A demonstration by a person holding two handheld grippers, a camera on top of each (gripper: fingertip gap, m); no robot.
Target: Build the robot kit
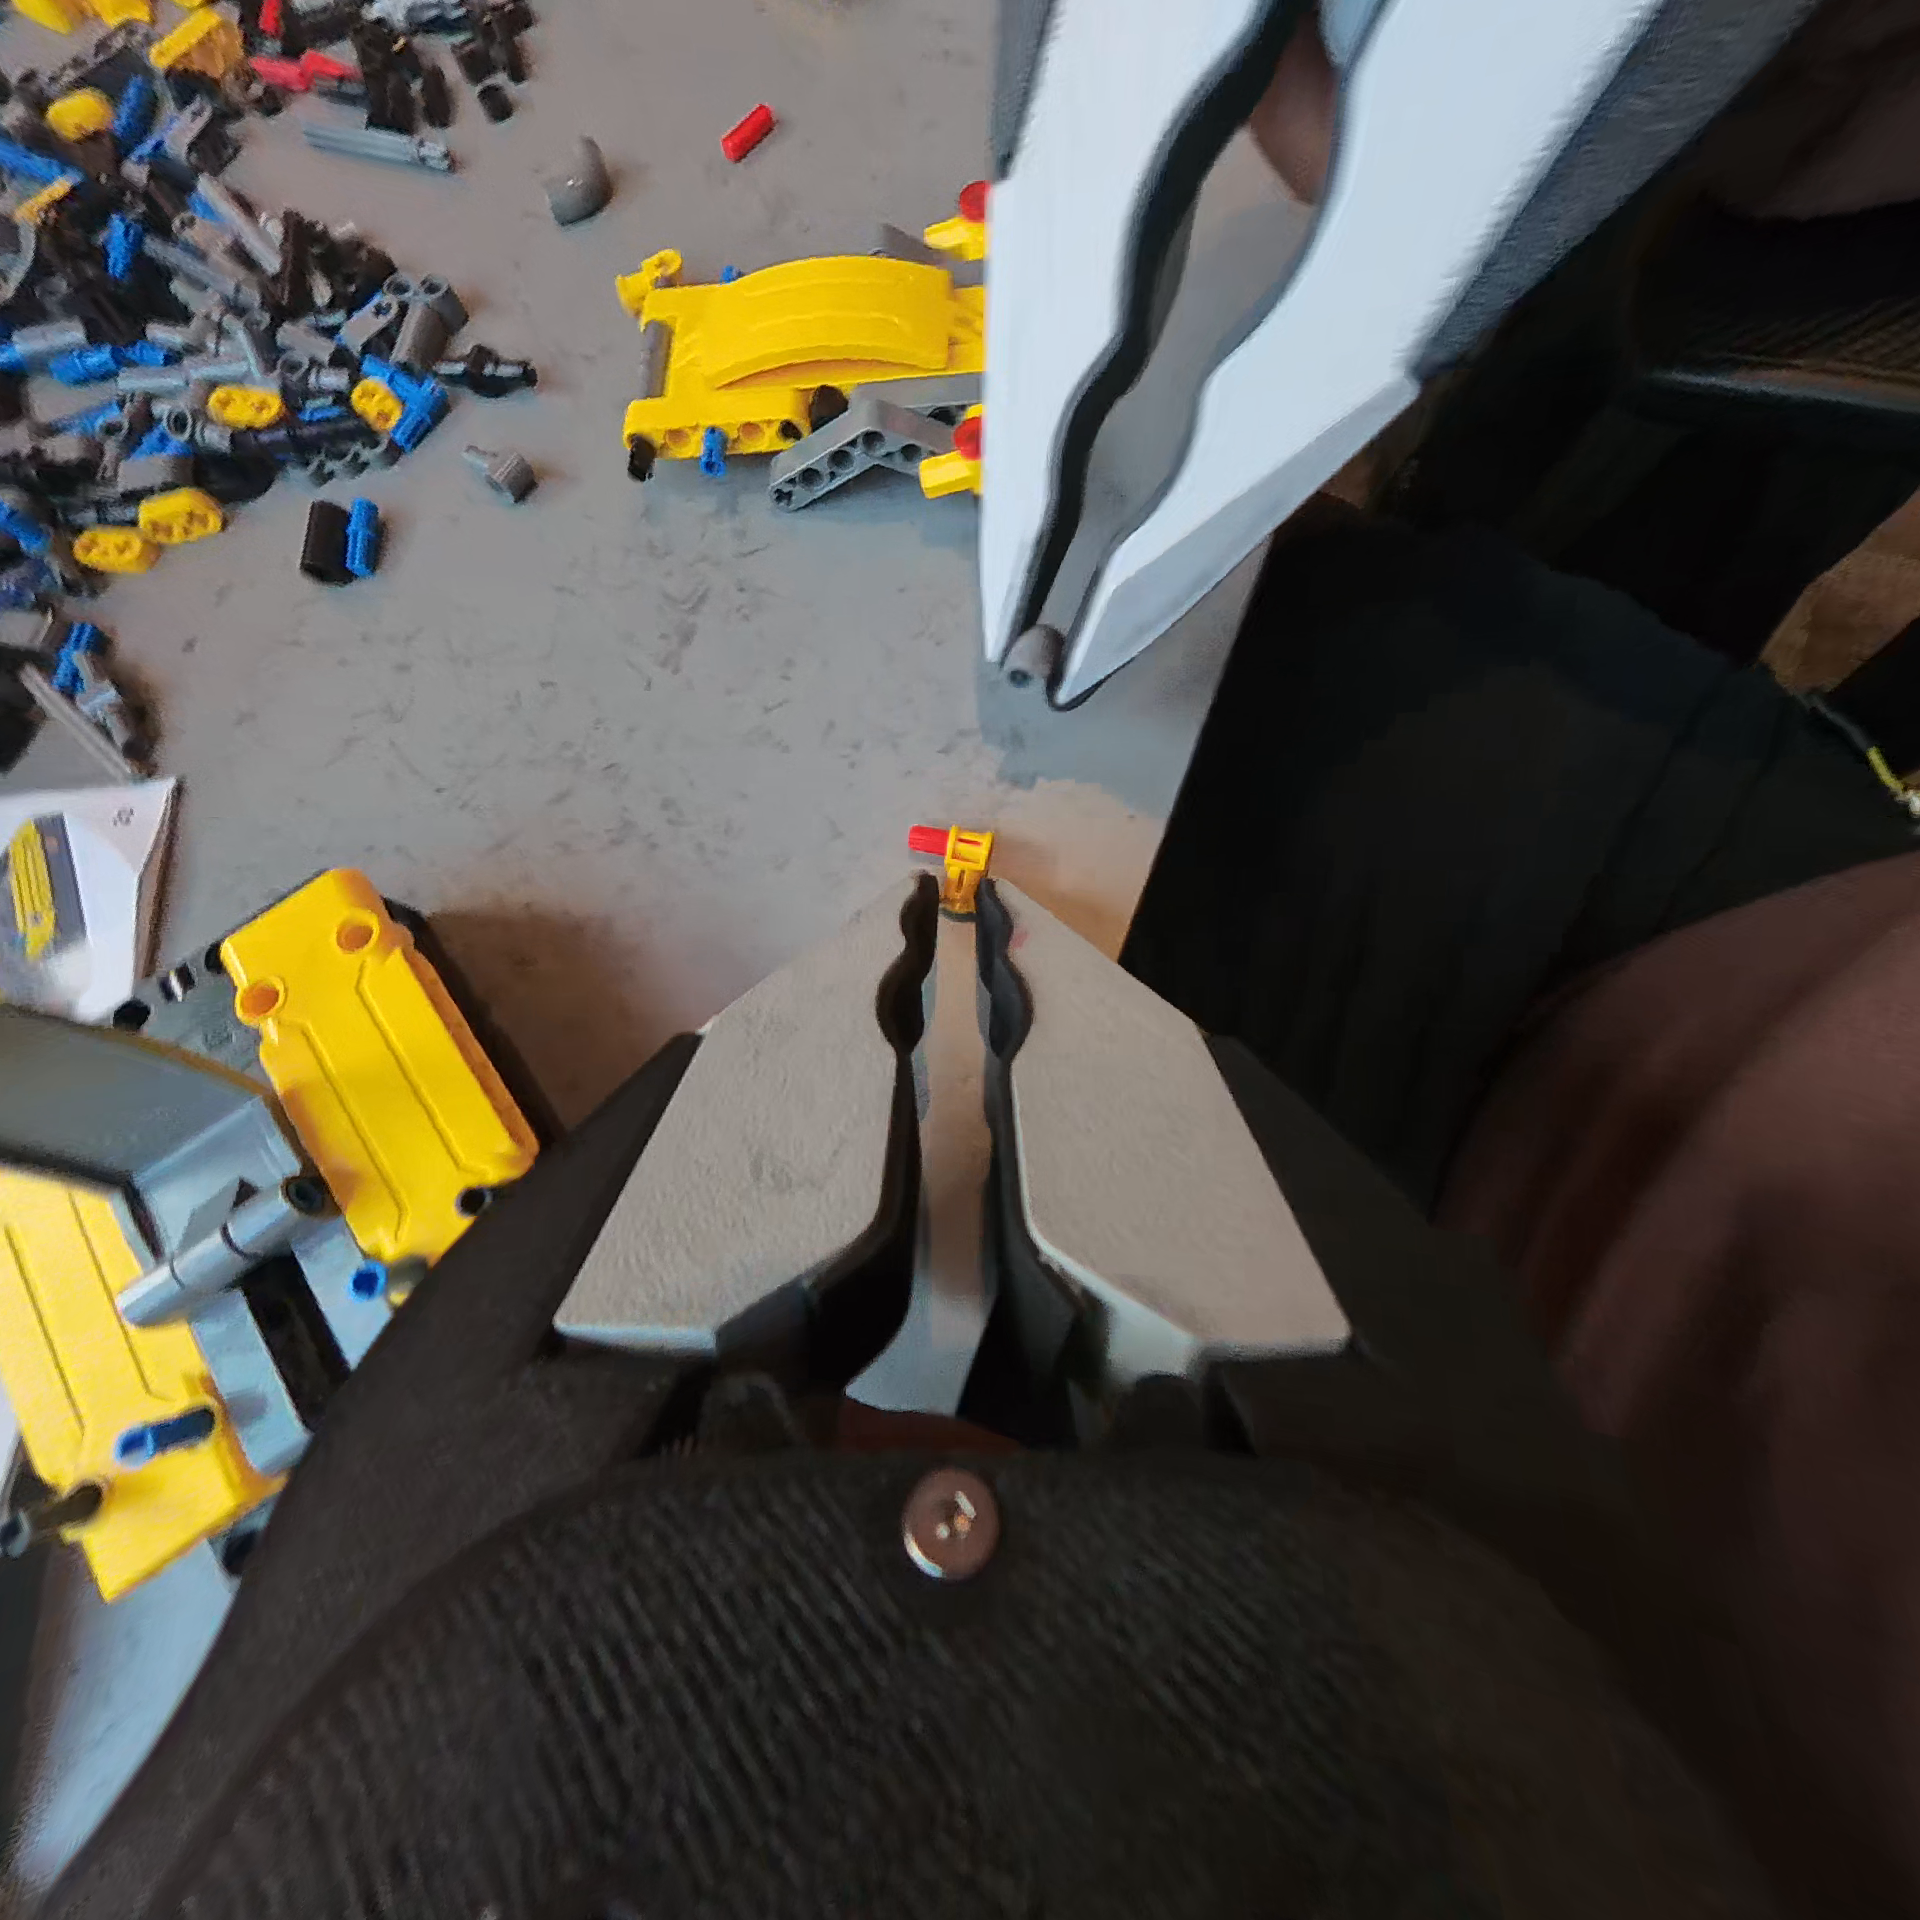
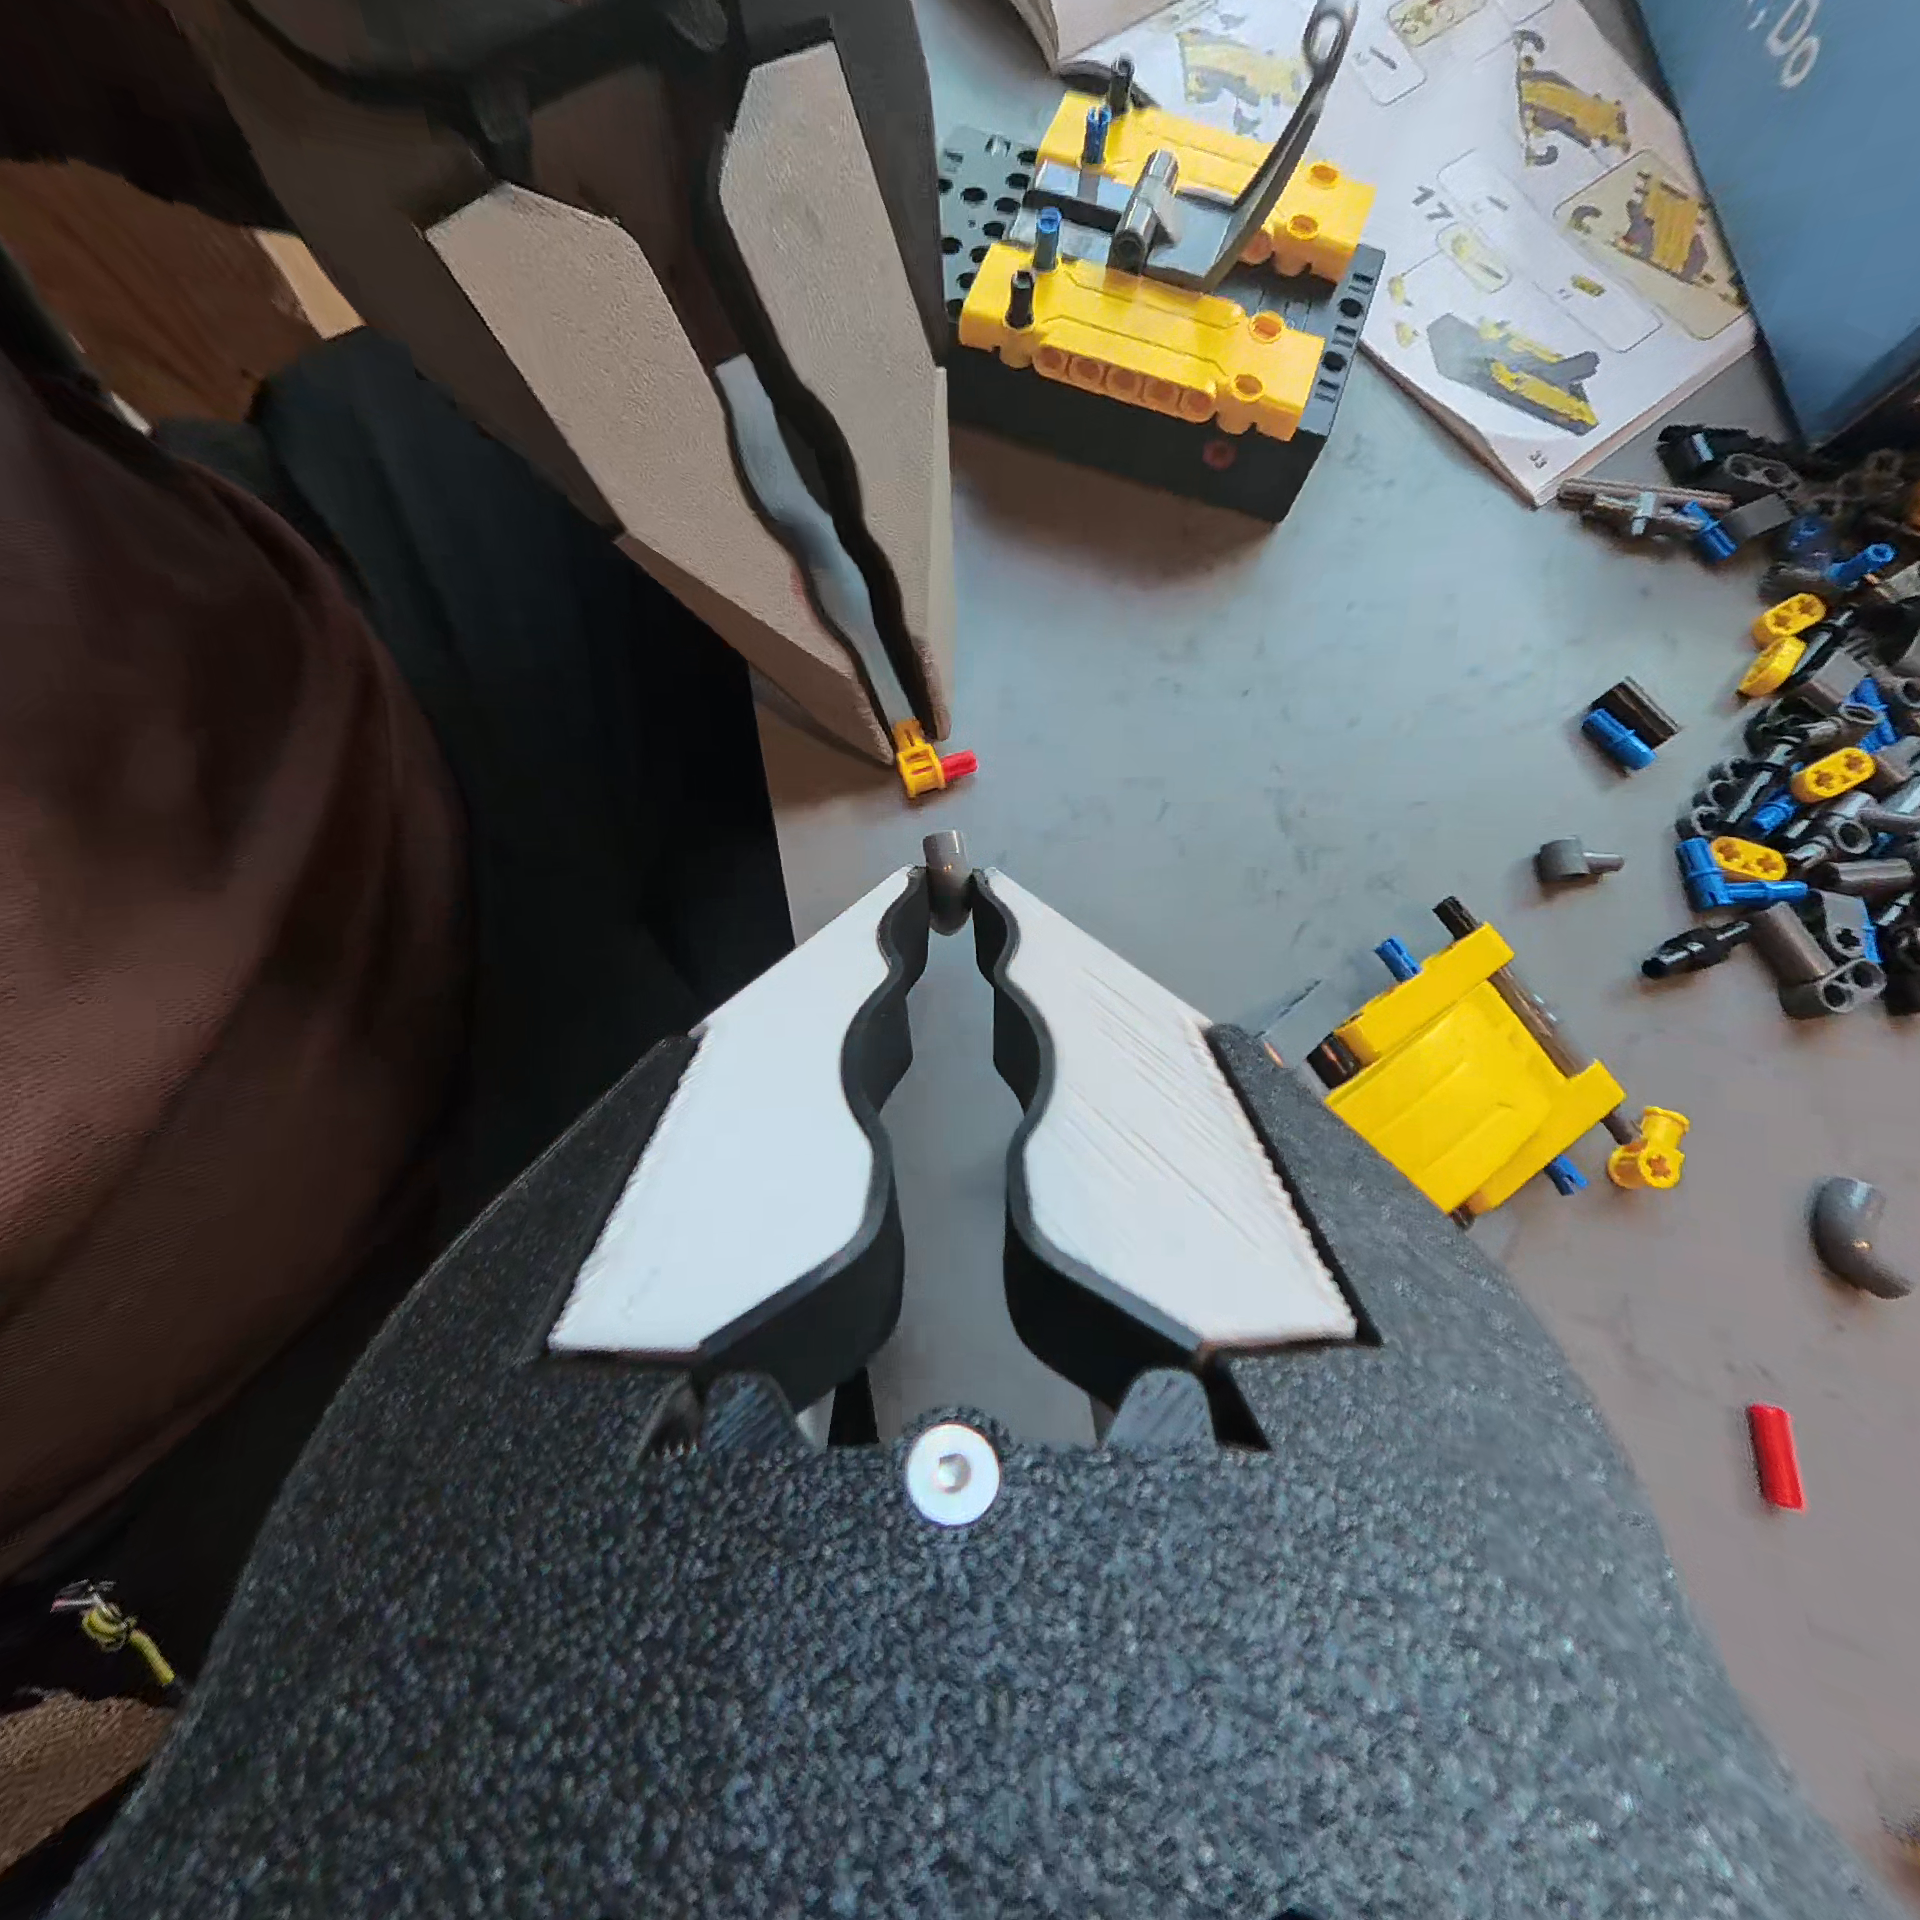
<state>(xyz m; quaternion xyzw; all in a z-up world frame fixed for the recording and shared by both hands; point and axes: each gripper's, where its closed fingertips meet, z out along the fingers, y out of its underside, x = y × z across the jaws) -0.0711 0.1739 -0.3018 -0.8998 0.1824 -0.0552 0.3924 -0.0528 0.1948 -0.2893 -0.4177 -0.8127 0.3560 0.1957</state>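
My left gripper is shut on a small yellow connector with a red pin sticking out to its left. It also shows in the right wrist view, holding the same yellow piece just above the grey tabletop. My right gripper is shut on a small dark grey round bush. In the left wrist view the right gripper hangs at the upper right with the grey bush at its tips. The two held pieces are a short way apart, near the table's edge.
A yellow and black block assembly stands on the table by an open instruction booklet. A yellow curved sub-assembly lies nearby. A heap of loose blue, black and yellow parts spreads beside it. A person's dark sleeve is close. Less than 4 cm separates the two grippers' tips.
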